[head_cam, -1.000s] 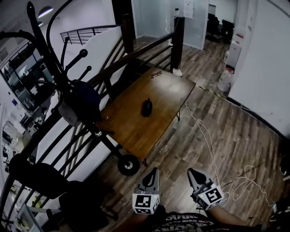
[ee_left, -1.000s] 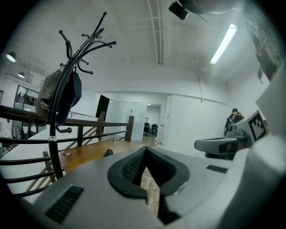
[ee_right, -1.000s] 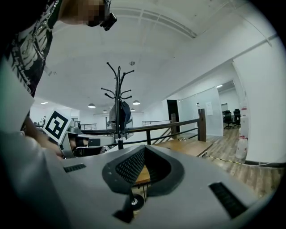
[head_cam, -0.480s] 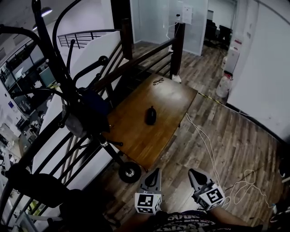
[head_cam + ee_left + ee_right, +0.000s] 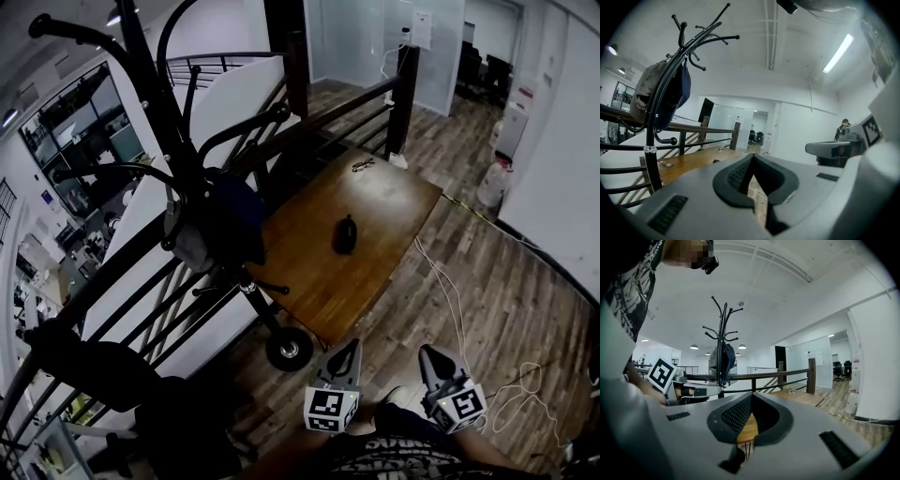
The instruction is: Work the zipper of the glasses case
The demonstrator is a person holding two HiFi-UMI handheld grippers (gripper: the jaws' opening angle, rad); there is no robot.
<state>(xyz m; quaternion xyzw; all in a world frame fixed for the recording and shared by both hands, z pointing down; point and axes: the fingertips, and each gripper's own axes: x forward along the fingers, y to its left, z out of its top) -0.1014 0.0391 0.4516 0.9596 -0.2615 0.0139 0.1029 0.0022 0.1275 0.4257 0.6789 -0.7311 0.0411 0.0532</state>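
Head view: my left gripper (image 5: 352, 345) and right gripper (image 5: 427, 352) are both pressed together, empty; the glasses case (image 5: 346, 233) sits at twelve o'clock on the table (image 5: 398, 202).

I am looking down at a wooden table (image 5: 314, 281). A dark case (image 5: 346, 234) is lying near its middle, and a small object (image 5: 362, 165) is lying by its far edge.

Left gripper (image 5: 349, 349), right gripper (image 5: 431, 354) grey; marker cubes (image 5: 326, 411); black-white patterned shirt (image 5: 394, 461)
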